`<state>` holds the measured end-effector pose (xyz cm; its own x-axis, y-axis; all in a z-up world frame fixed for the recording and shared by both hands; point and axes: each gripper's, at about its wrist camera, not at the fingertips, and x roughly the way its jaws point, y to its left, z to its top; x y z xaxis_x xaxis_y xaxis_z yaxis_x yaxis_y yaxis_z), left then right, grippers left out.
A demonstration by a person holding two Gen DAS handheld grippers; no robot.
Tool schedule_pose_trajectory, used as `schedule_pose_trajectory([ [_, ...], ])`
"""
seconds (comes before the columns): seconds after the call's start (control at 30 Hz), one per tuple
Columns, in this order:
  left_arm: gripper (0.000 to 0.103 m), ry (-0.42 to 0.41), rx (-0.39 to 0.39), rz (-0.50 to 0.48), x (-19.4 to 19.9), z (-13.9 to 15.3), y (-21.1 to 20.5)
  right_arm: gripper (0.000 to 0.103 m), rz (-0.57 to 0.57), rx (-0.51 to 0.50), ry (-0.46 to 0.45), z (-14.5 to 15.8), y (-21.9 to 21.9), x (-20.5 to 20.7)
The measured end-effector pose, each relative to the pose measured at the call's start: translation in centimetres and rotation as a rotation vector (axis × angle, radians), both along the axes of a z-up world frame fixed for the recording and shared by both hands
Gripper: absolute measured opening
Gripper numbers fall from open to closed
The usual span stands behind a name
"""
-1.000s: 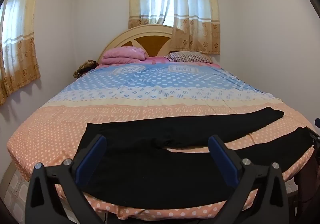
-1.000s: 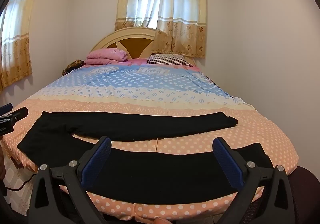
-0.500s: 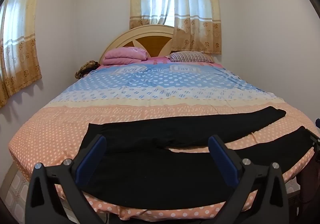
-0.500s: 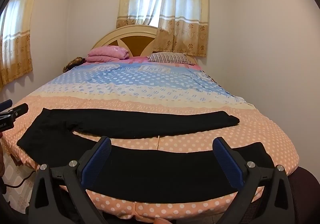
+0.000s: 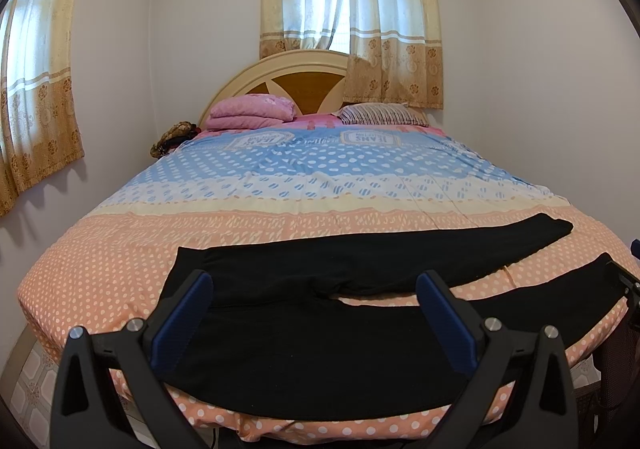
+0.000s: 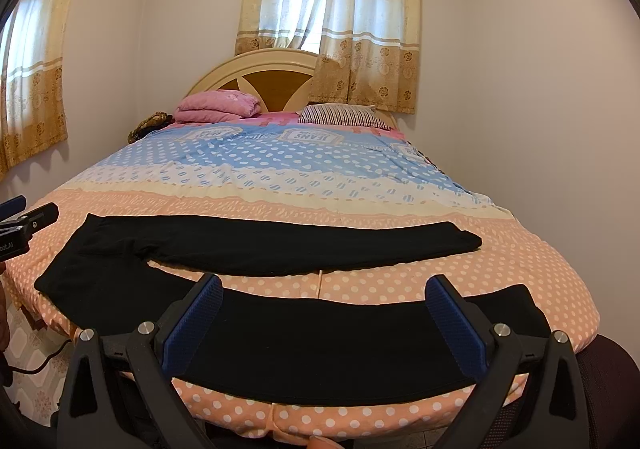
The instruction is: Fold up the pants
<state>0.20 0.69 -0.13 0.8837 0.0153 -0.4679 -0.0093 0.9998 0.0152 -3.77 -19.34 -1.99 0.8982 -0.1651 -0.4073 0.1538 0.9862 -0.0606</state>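
Black, soft knit pants (image 5: pixel 320 313) lie flat across the bed (image 5: pixel 100 273) foot, legs splayed. My left gripper (image 5: pixel 312 313) hangs wide near the waistband. From the right view, my right gripper (image 6: pixel 324 317) gapes wide over the near leg; I'd pinch its limp, light cuff.

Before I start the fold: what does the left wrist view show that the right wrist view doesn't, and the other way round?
Only the left wrist view shows the open left gripper close up, over the waist end of the black pants, and a part of the right gripper at its right edge.

Only the right wrist view shows the open right gripper close up, over the near leg, with that leg's cuff in full and the left gripper's fingers at its left edge.

Both show the pants unfolded, legs spread apart, on the polka-dot bedspread, the pink folded blanket and the striped pillow.
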Motion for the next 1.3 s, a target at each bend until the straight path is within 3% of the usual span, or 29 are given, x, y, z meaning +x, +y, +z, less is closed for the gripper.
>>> schedule_pose_trajectory([
  [1.3, 0.103, 0.008, -0.002, 0.001, 0.06, -0.41, -0.11, 0.102, 0.005, -0.004, 0.007, -0.65, 0.85, 0.07],
])
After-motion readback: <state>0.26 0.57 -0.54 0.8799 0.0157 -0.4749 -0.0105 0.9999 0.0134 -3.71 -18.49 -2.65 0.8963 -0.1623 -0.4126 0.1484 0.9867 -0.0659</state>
